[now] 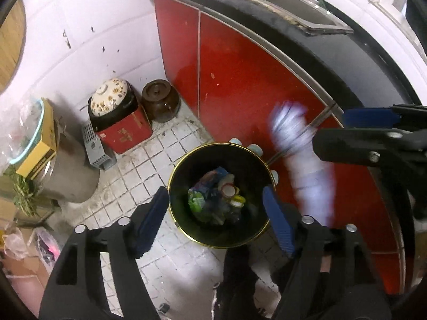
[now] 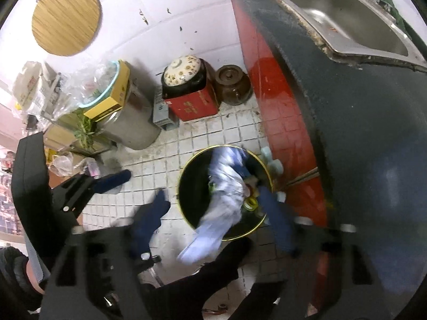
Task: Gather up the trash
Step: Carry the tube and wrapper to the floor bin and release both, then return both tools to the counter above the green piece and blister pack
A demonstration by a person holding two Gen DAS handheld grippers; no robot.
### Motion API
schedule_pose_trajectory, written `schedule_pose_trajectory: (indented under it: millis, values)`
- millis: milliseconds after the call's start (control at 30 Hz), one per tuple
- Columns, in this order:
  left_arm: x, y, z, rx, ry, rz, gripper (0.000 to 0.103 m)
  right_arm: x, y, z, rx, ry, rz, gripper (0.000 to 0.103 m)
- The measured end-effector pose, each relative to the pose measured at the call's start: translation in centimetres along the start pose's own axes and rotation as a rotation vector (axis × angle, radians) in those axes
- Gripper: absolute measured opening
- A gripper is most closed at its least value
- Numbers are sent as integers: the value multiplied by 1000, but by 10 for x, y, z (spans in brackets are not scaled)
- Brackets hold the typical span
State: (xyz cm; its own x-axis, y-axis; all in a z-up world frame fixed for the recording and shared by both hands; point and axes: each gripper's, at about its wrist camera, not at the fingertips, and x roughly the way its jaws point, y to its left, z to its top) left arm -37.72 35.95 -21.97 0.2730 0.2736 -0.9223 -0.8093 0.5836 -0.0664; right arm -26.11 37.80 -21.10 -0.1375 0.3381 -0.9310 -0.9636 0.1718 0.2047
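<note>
A black trash bin with a gold rim [image 1: 186, 229] stands on the tiled floor by the red cabinet; it also shows in the right wrist view [image 2: 186, 213]. It holds bottles and wrappers [image 1: 221, 194]. My left gripper [image 1: 216, 208] is open and empty above the bin. A blurred white plastic piece of trash [image 1: 301, 154] is in the air below my right gripper [image 1: 355, 133]. In the right wrist view this trash [image 2: 221, 200] is over the bin, between the spread fingers of my right gripper [image 2: 218, 213], which is open.
A red tin with a flowered lid [image 1: 120, 122] and a brown jar [image 1: 160, 101] stand against the white wall. A grey pot with a yellow box [image 1: 53, 160] is at left. The black counter with a steel sink [image 2: 347, 16] overhangs at right.
</note>
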Motion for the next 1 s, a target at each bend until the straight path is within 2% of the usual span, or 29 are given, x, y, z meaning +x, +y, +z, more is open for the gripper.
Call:
schedule_pose_trajectory:
  millis: [67,133,233,367,533,700,867,1000]
  values:
    - [-3,1,-2,2,-5,0,76,0,-1,1,4,2,1,76]
    - [-7,1,-4,3,-19,-1,87,-3,-4,0,13,-2,2,77]
    - [-16,0,-8,1,-31,-12,93,-11,-10,-4,34,-19,9,79]
    - [-28,-8,-5,21,-41,7,96,-33,-22,-13,67,-60,6,84]
    - [-50,-39,12,95,-88,11,96,-98,-59,-43,129,-179,-75,86]
    - [-68,-114,39,248,-138,-87,96,-182,-127,-106,290,-324,-231,89]
    - [-80,-231,50,483,-174,-239,96,-254,-194,-188,500,-414,-407,89]
    - [-93,-328,38,666,-192,-361,96,-303,-243,-276,715,-466,-517,89]
